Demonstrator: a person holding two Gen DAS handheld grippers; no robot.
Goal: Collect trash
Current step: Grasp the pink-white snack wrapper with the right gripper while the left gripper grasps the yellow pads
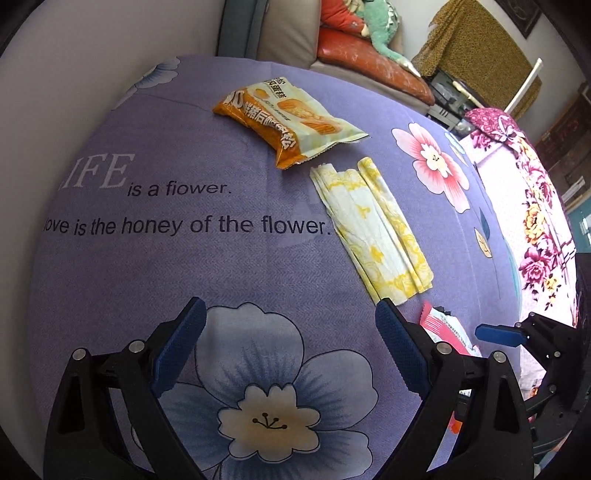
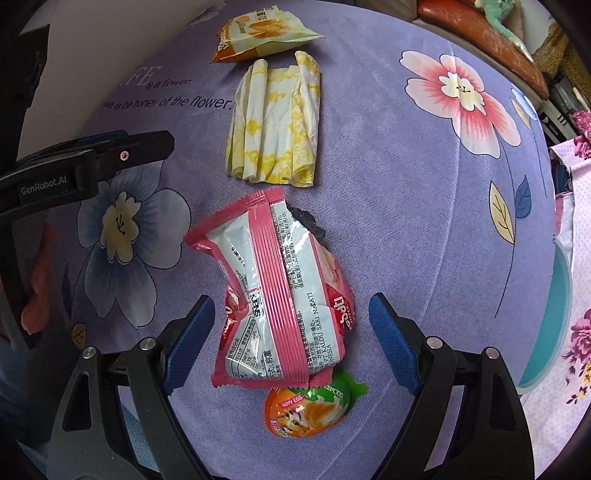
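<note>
Trash lies in a row on a purple flowered cloth [image 2: 388, 206]. Seen from the right wrist, the right gripper [image 2: 291, 343] points down with its blue fingers [image 2: 188, 339] wide apart, and the pink and white wrapper [image 2: 280, 295] sits between them without touching either one. Nothing is held. Just below that wrapper, partly tucked under its edge, is a small orange and green egg packet [image 2: 310, 410] (only this view shows it). Past the pink wrapper comes a folded yellow and white paper [image 2: 275, 122], and past that an orange snack bag [image 2: 258, 31] at the top. The left gripper's black arm pokes in from the left side.

Seen from the left wrist, the left gripper [image 1: 291, 347] is spread wide too, with only a big blue flower print on the cloth between its fingers [image 1: 181, 343]. The yellow paper [image 1: 373, 229] and the orange bag [image 1: 288, 118] lie farther out. Only a corner of the pink wrapper [image 1: 443, 328] peeks out behind the right-hand finger, and a blue fingertip of the right gripper [image 1: 498, 334] shows beside it. This view alone shows the words printed on the cloth clearly, a couch with an orange cushion [image 1: 369, 62] behind, and a pink flowered cloth [image 1: 528, 206] at the right.
</note>
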